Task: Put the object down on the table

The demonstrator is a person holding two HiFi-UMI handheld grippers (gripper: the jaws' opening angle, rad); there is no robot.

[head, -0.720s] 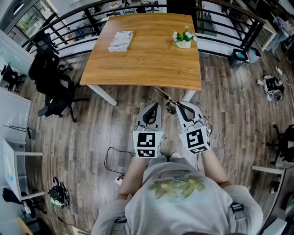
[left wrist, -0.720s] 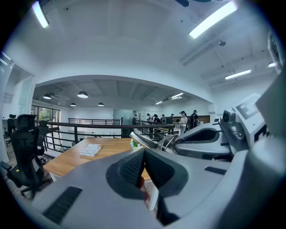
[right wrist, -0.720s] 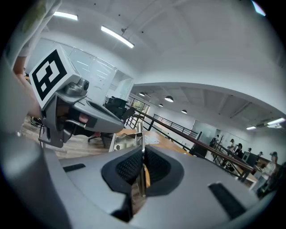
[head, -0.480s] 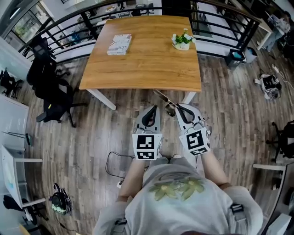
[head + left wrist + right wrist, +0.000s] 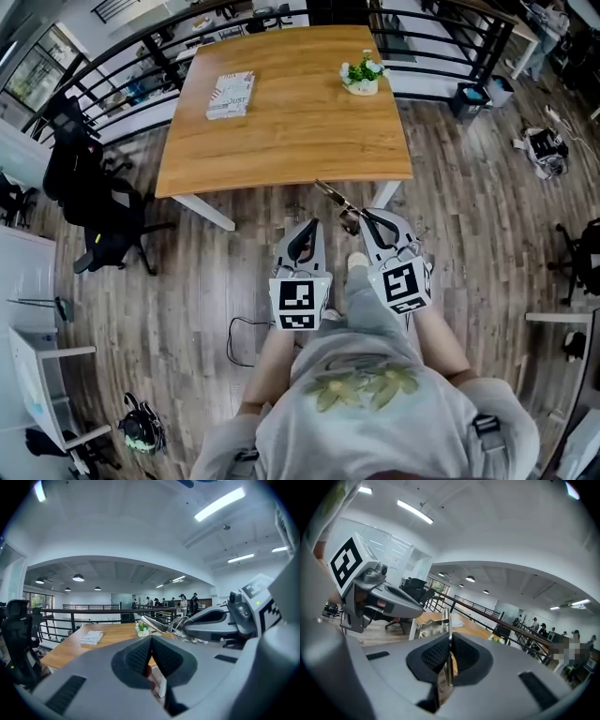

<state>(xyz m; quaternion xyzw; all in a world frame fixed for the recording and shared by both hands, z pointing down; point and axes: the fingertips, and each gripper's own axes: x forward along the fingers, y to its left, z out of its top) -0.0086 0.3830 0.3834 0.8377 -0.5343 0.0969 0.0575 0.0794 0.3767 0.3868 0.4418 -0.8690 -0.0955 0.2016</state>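
A thin metal utensil [image 5: 337, 201] sticks out up and left from my right gripper [image 5: 367, 218], which is shut on its handle end. In the right gripper view the metal strip [image 5: 446, 626] stands edge-on, clamped between the pads. My left gripper [image 5: 307, 230] is beside it on the left, shut with nothing in it; its pads [image 5: 145, 654] meet. Both hang over the wood floor just short of the near edge of the wooden table [image 5: 291, 131]. The left gripper view shows the utensil [image 5: 159, 624] and the right gripper [image 5: 218, 620] against the tabletop.
On the table lie a book [image 5: 230, 94] at the far left and a small potted plant [image 5: 361, 75] at the far right. Black railing [image 5: 441, 37] runs behind it. Office chairs [image 5: 94, 187] stand at the left. A cable [image 5: 239, 337] and bags [image 5: 539, 150] lie on the floor.
The whole view has shifted as the person steps toward the table; a foot now shows between the grippers. Both grippers keep their pose, and the utensil stays gripped.
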